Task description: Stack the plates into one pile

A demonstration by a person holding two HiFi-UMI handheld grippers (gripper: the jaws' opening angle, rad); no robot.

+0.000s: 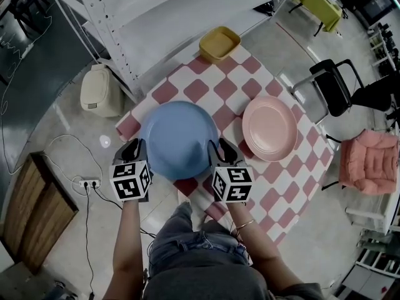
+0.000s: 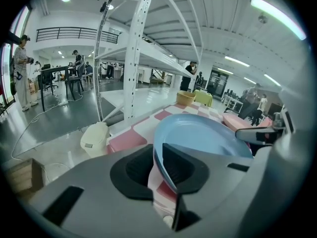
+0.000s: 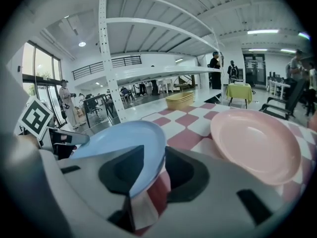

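Note:
A large blue plate lies over the near-left part of the red-and-white checkered table. My left gripper straddles its left rim and my right gripper straddles its right rim. Both sets of jaws stand open with the rim between them, and cloth shows in the gap beside the rim. A pink plate rests on the table to the right of the blue one, apart from it.
A yellow basin sits at the table's far corner. A cream bin and a white rack stand to the left. A black chair and a pink chair are on the right. A power strip and cables lie on the floor.

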